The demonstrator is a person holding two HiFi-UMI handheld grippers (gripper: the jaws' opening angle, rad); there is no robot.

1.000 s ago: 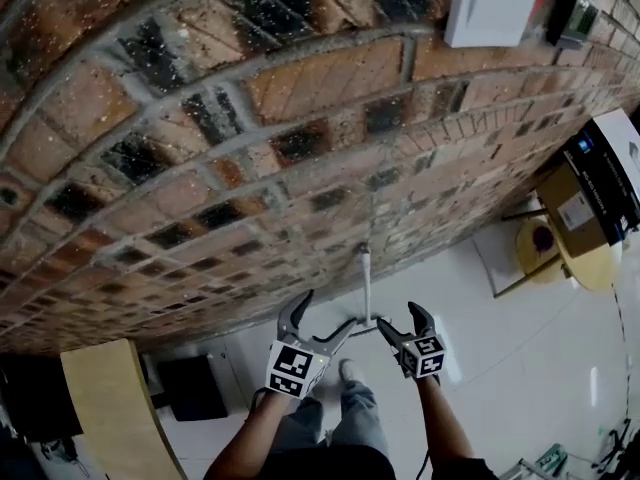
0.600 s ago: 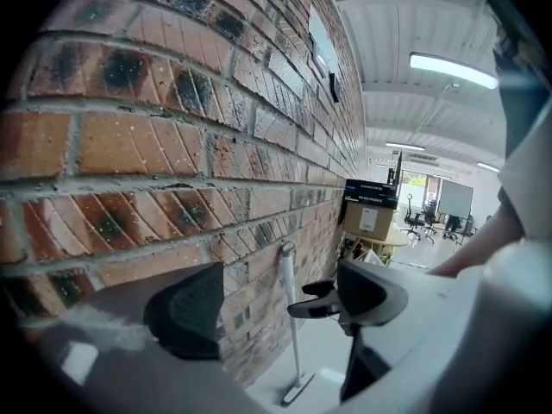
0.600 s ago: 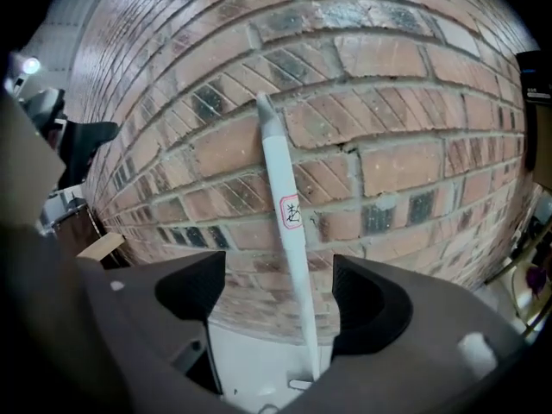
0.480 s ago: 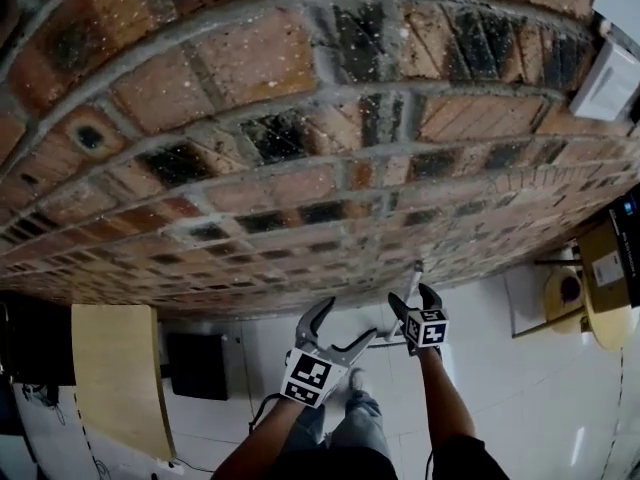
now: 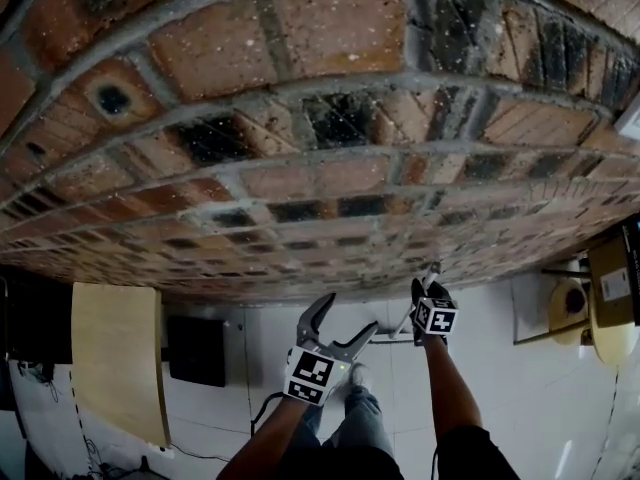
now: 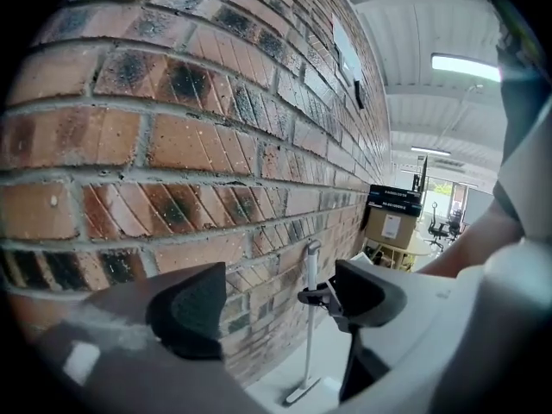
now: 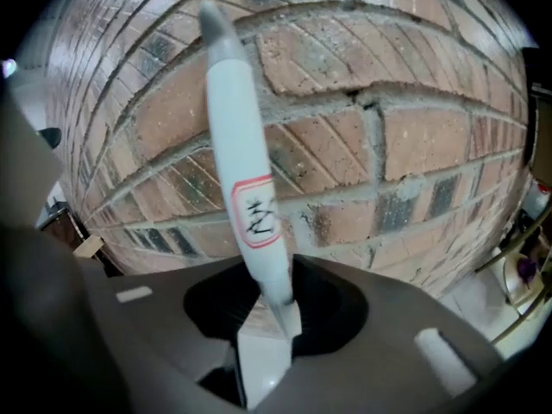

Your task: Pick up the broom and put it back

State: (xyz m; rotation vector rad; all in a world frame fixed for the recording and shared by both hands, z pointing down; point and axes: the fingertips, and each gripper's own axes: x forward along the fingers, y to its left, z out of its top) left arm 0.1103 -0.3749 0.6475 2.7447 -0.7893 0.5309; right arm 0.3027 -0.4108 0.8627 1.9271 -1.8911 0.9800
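My right hand-held gripper (image 5: pixel 424 293) has just clenched onto the white handle of the broom (image 7: pixel 246 188), which stands upright just beside the brick wall (image 5: pixel 300 168), its head on the pale tiled floor (image 5: pixel 500 388). My left hand-held gripper (image 5: pixel 346 318) hangs released and empty nearby.

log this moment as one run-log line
right gripper: jaws just closed on broom | left gripper: open, empty | broom: upright at brick wall, head on floor

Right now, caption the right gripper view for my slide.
Right gripper, jaws just closed onto the broom handle, brick wall behind.
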